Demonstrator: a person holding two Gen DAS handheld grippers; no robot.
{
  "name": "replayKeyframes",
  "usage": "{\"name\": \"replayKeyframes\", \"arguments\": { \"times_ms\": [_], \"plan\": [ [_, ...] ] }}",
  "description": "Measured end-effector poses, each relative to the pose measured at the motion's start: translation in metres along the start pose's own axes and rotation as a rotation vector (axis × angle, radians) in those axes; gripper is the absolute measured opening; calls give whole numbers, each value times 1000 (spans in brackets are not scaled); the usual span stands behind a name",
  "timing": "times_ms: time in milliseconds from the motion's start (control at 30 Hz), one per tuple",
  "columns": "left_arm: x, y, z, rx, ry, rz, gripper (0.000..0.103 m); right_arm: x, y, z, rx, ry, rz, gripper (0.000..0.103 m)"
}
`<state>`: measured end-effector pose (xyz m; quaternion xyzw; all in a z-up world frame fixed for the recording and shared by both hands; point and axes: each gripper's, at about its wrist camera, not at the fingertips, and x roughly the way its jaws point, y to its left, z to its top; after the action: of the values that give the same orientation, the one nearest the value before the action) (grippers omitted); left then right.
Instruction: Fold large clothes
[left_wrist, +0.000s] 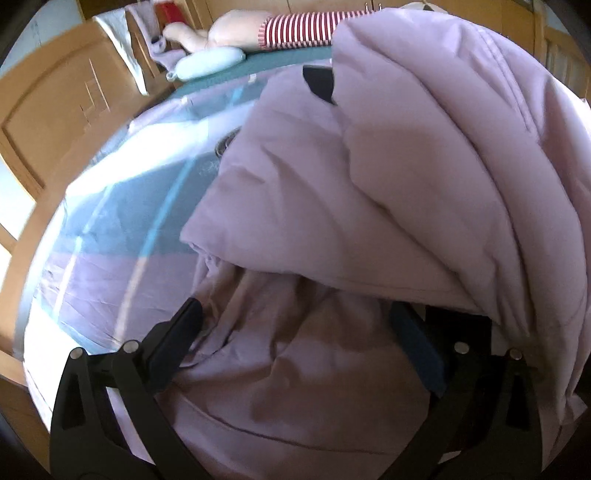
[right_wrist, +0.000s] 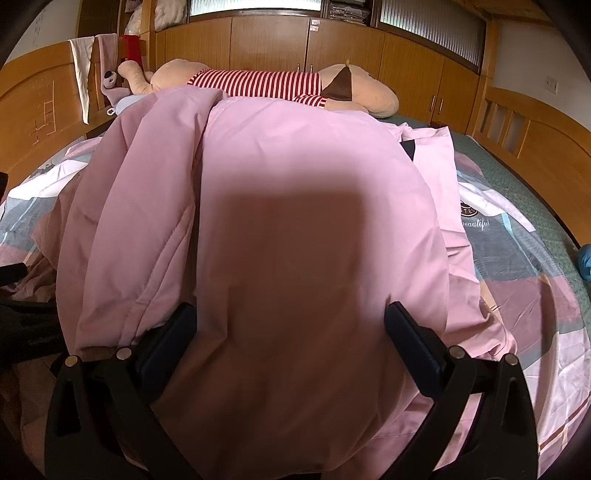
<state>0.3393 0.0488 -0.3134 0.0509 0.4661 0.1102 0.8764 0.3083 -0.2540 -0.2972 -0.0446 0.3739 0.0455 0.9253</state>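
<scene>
Both tools, left tool (left_wrist: 295, 339) and right tool (right_wrist: 290, 339), gape over the pink quilted garment (right_wrist: 295, 206), apparently ungripped; bulky folds heap toward twelve o'clock on the bed (right_wrist: 524, 192), folding seemingly midway.

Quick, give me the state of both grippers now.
Left gripper: open, fingers apart around pink fabric, not clamped.
Right gripper: open, pink fabric bulging between its fingers.

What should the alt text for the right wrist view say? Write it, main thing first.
A bulky pink garment lies heaped on a patchwork bedsheet, filling the space between the open fingers of the right gripper. Behind it a large plush toy in a red-and-white striped shirt lies along wooden cabinets.
</scene>
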Motion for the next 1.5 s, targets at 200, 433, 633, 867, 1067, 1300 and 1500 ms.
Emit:
{"name": "replayKeyframes", "arguments": {
  "times_ms": [200, 433, 633, 867, 1067, 1300, 1500],
  "plan": [
    [1, -5, -2, 29, -2, 28, 101, 0, 0, -1, -3, 1, -2, 102],
    [1, -7, -2, 36, -3, 35, 101, 0, 0, -1, -3, 1, -2, 102],
    [1, -11, -3, 44, -2, 43, 101, 0, 0, -1, -3, 2, -2, 102],
    [-37, 6, -2, -97, -167, 55, 101, -1, 0, -2, 2, -4, -1, 102],
    [-34, -7, -5, -54, -186, 92, 101, 0, 1, -2, -3, -2, -6, 102],
    [-38, 8, -9, -82, -148, 47, 101, -2, -1, -2, 1, -5, 1, 102],
    [-78, 28, -46, 18, -193, 30, 101, -75, -26, -12, 44, -98, 41, 102]
  ]
}}
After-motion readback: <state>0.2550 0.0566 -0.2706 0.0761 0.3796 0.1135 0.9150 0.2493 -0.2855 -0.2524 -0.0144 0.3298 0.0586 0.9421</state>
